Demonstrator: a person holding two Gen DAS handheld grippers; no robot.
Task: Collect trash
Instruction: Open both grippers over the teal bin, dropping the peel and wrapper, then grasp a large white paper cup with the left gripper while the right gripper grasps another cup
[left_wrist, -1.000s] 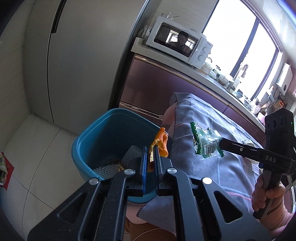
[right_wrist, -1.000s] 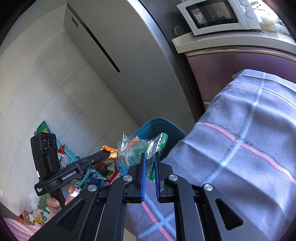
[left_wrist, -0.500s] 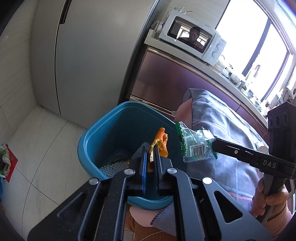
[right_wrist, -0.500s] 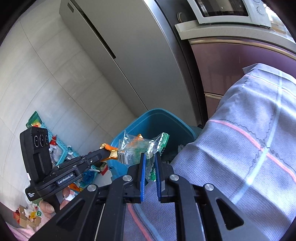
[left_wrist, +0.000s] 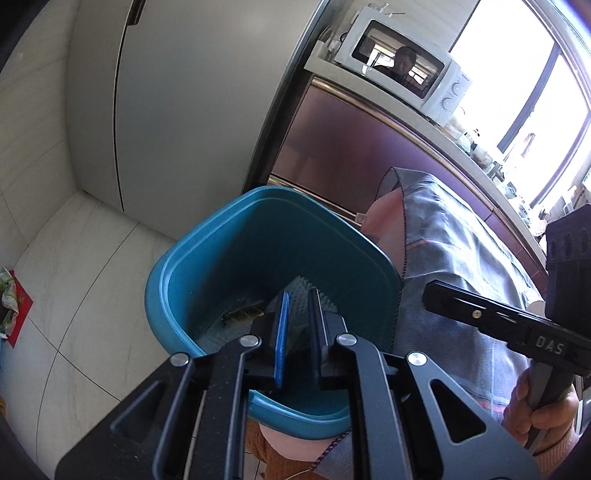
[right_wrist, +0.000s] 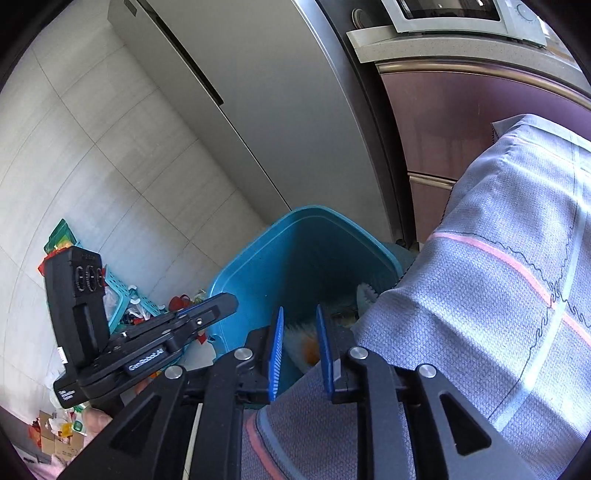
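Over the bin mouth: both grippers poised above the teal plastic waste bin (left_wrist: 207, 258), which stands on the pale tiled floor (left_wrist: 70, 280) against the grey cloth-draped worktop (right_wrist: 517, 295).
Left gripper (left_wrist: 297, 325): jaws parted a little, nothing between the blue pads; it points down into the bin.
Right gripper (right_wrist: 300, 332): jaws apart, nothing held; it sits at the worktop's edge, looking into the bin (its black body also shows at the right of the left view).
Trash in bin: a crumpled wrapper with orange on it (right_wrist: 306, 341) lies on the bin bottom beside a pale bristly item (right_wrist: 367, 293); a dark scrap (left_wrist: 242, 314) lies near the bottom in the left view. Details are blurred.
Loose litter: colourful scraps and a teal perforated basket (right_wrist: 118, 291) on the floor to the bin's left.
Surroundings: tall grey refrigerator (left_wrist: 177, 122) behind the bin; white microwave (left_wrist: 402, 66) on the counter above purple cabinets.
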